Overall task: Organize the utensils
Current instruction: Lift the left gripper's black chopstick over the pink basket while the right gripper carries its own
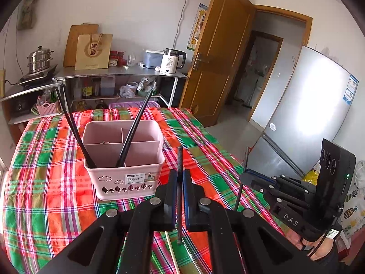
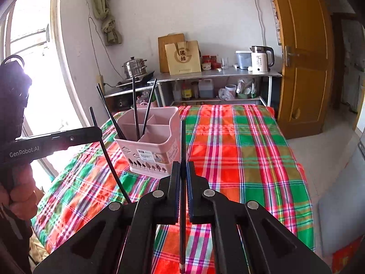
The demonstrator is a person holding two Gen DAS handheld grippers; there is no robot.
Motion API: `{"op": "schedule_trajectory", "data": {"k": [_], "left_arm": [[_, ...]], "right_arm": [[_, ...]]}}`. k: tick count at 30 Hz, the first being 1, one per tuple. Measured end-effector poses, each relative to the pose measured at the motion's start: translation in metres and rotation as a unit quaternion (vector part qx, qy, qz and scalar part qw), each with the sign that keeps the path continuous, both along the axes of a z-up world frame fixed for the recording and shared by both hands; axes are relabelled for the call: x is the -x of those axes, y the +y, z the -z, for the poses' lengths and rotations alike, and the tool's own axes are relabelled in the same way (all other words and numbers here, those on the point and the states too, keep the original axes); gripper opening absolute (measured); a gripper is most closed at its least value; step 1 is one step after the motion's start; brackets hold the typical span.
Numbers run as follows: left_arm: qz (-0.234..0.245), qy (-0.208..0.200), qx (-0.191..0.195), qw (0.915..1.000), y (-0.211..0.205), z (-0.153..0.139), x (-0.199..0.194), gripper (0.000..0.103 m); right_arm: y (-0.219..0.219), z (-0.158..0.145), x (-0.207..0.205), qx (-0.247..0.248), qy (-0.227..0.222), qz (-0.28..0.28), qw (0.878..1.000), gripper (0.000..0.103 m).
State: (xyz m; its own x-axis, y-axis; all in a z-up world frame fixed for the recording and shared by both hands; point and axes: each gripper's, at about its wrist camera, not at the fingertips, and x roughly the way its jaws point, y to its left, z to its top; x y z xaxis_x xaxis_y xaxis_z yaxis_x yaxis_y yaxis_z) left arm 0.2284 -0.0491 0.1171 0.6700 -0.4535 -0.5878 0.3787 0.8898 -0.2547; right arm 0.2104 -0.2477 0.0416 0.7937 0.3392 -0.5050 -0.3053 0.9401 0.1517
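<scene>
The bench [image 1: 57,205] under its plaid cloth carries one large thing, a pink plastic utensil basket [image 1: 124,159] with divided compartments and leaf cut-outs low on its front wall. It looks light and rigid, likely to slide on the cloth if knocked. Three black chopsticks [image 2: 136,107] already lean in its compartments, tips down, tops fanned apart.

Each hand holds one more. The left gripper [image 1: 180,177] has its jaws pressed together on a black chopstick [image 1: 180,157], which stands nearly upright, its top poking above the jaws and its lower end hanging free over the cloth. The right gripper [image 2: 182,169] likewise pinches a black chopstick [image 2: 183,137] near mid-length, upright, just right of the basket in its own view.

A chopstick is light, stiff, thin and smooth, so I judge it apt to pivot or slip in a narrow grip. Mid-shaft is the sensible hold, leaving the lower end free to drop into a compartment.
</scene>
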Motion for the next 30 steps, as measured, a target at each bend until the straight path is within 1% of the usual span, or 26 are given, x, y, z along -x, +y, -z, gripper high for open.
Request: {"op": "schedule_trajectory", "data": {"k": [6, 13, 19, 25, 30], "left_arm": [[0.000, -0.007, 0.002, 1.0000, 0.002, -0.004, 0.004, 0.004], [0.003, -0.016, 0.001, 0.9999, 0.003, -0.012, 0.009, 0.004], [0.000, -0.027, 0.000, 0.9996, 0.012, -0.022, 0.015, 0.004], [-0.020, -0.034, -0.005, 0.9992, 0.033, -0.035, 0.017, 0.004], [-0.043, -0.050, -0.012, 0.9978, 0.054, -0.058, 0.016, 0.004]], "right_arm": [[-0.002, -0.010, 0.008, -0.004, -0.024, 0.005, 1.000, 0.005], [-0.004, -0.014, 0.012, -0.010, -0.031, 0.001, 0.999, 0.005], [-0.003, -0.024, 0.016, -0.015, -0.043, -0.007, 0.999, 0.005], [0.008, -0.039, 0.016, -0.023, -0.056, -0.024, 0.998, 0.005], [0.028, -0.058, 0.011, -0.028, -0.078, -0.047, 0.995, 0.005]]}}
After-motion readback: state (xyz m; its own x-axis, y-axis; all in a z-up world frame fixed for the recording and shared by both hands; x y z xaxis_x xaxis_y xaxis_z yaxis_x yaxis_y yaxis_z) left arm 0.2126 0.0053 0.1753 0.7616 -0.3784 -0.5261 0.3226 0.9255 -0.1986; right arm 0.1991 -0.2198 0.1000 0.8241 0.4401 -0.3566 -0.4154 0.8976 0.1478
